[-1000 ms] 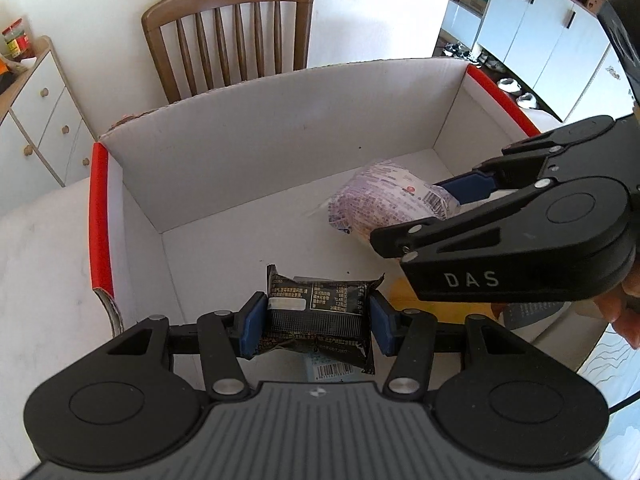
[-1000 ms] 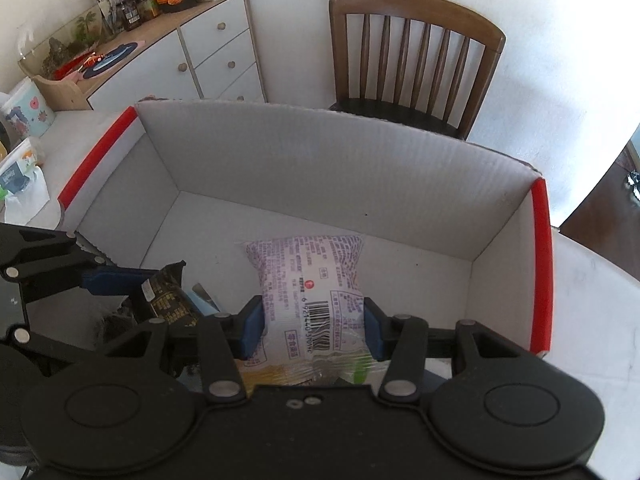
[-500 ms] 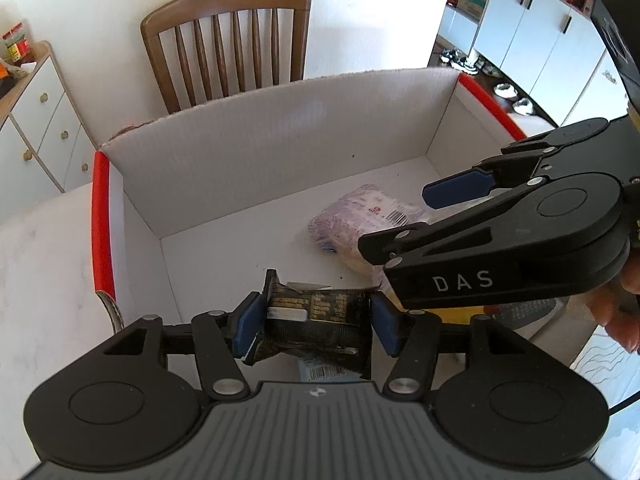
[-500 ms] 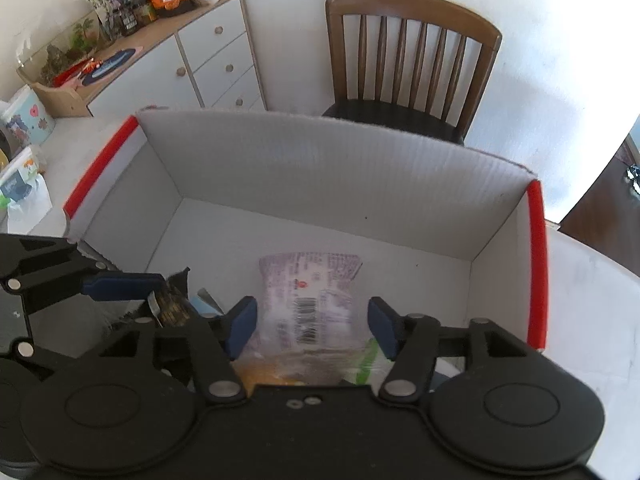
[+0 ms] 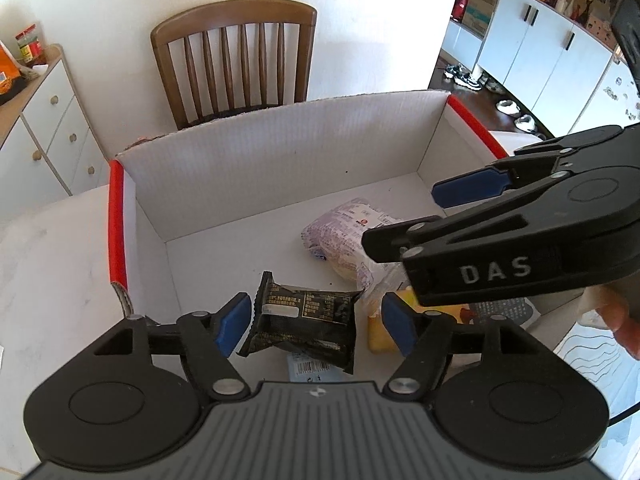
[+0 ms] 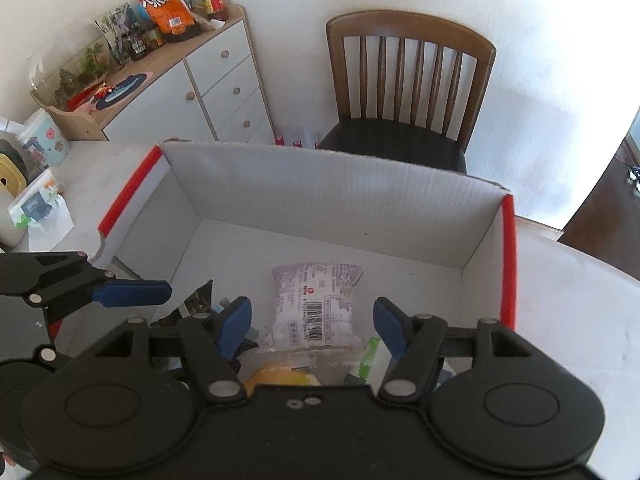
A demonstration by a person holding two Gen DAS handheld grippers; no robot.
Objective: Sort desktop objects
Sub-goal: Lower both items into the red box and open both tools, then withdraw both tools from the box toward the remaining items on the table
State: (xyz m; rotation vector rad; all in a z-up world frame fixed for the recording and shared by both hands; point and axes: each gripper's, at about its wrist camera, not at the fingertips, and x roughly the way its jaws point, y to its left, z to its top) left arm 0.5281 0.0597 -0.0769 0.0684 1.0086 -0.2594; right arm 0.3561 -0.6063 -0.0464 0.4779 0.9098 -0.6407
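Observation:
A white cardboard box (image 5: 280, 168) with red-edged side walls stands on the table. In the left wrist view a black snack packet (image 5: 308, 324) lies on the box floor between the fingers of my left gripper (image 5: 316, 322), whose jaws are opening and no longer press on it. A pale purple bread bag (image 6: 316, 304) lies on the box floor between the blue pads of my right gripper (image 6: 312, 324); those jaws are opening too and stand clear of the bag. The same bread bag (image 5: 344, 236) shows beside the right gripper's fingers (image 5: 468, 188) in the left wrist view.
Yellow (image 5: 384, 332) and green (image 6: 370, 352) packets lie near the box's front. A wooden chair (image 6: 408, 96) stands behind the box, a white drawer cabinet (image 6: 192, 96) with jars and snacks to its left. Tissues and containers (image 6: 36, 208) sit at the table's left.
Both grippers have let go: the black packet and the purple bag dropped onto the box floor as the jaws widened. The right gripper rose slightly.

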